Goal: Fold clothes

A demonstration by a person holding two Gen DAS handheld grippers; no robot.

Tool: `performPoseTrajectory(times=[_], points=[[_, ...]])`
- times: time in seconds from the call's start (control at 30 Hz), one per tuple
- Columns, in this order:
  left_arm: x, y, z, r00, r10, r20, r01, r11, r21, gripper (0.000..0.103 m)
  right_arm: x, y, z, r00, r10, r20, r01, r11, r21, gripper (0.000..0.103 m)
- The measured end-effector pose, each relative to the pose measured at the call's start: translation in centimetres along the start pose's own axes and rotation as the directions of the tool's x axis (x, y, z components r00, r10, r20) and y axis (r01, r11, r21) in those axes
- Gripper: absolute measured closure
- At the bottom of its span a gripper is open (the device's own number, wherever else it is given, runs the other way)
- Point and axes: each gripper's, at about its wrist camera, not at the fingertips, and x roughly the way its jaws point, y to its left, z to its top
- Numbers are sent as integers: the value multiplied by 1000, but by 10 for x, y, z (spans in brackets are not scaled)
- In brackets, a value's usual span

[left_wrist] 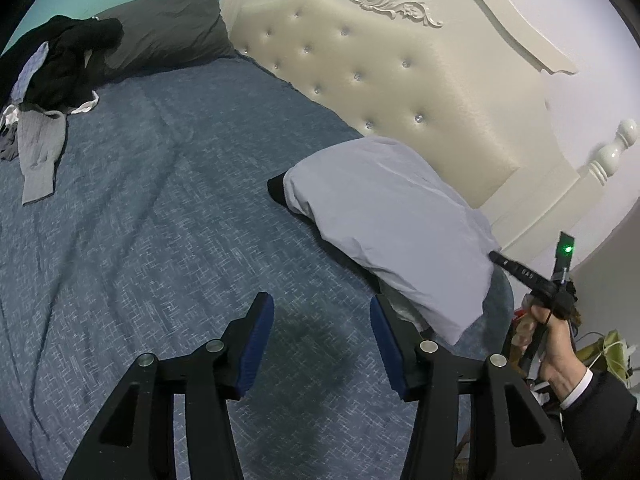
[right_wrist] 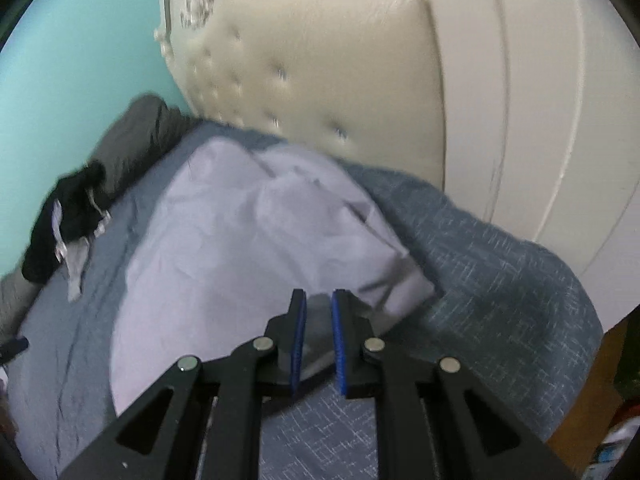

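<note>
Upper left of left view: our dark clothes pile (left_wrist: 60,60), limp, on the bed (left_wrist: 160,220). Left claw (left_wrist: 322,344) gapes, empty. Centre-right, the pale garment (left_wrist: 392,220): light, soft; we'd pinch a hem. Right claw (right_wrist: 319,332) slightly apart over its edge.
</note>
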Motion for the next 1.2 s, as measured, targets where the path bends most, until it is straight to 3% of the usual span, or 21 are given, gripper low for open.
performPoseTrajectory(times=[0.13,0.23,0.43,0.73,1.2], points=[[-1,-4,0,1000,0,1,0,1000,3,48,0,16,14,1000,4,10,-3,999,-54,92],[-4,-4,0,1000,3,6,-3,1000,1,47,10,23,12,998,-48,-35,44,994,-99,92],[-13,-8,-1,1000,14,13,-14,1000,13,46,7,13,5,995,-82,-55,78,995,-60,92],[-43,-18,-6,999,27,43,-27,1000,11,40,-44,59,-3,1000,-13,-23,10,992,-123,89],[-113,-49,-24,991,75,112,-82,995,63,31,-118,138,-28,1000,27,-10,-29,985,-173,84]])
